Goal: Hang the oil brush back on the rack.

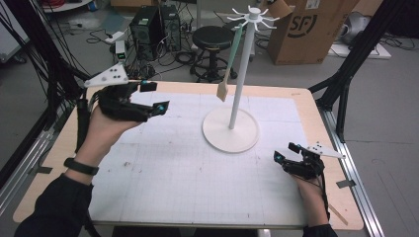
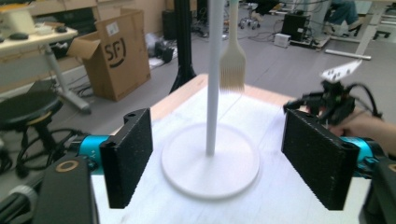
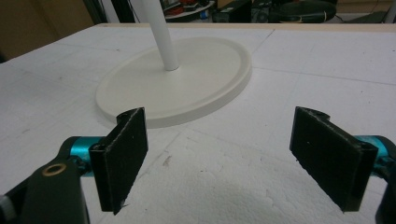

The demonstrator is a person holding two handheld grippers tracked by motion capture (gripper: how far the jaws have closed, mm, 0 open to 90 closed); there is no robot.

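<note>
A white stand (image 1: pixel 230 131) with a round base and a tall pole stands right of the table's middle. A silicone brush (image 1: pixel 223 90) with a pale green handle hangs from a hook at its top, bristles down, just left of the pole. My left gripper (image 1: pixel 154 97) is raised above the table's far left, open and empty. It faces the pole (image 2: pixel 214 79) and the brush (image 2: pixel 232 65). My right gripper (image 1: pixel 286 152) is low near the right edge, open and empty, a little short of the base (image 3: pixel 177 84).
A white gridded mat (image 1: pixel 188 173) covers most of the wooden table (image 1: pixel 326 128). On the floor behind it are a cardboard box (image 1: pixel 306 29), a black stool (image 1: pixel 212 38) and computer towers (image 1: pixel 153 24). Black frame legs (image 1: pixel 346 84) stand at the right.
</note>
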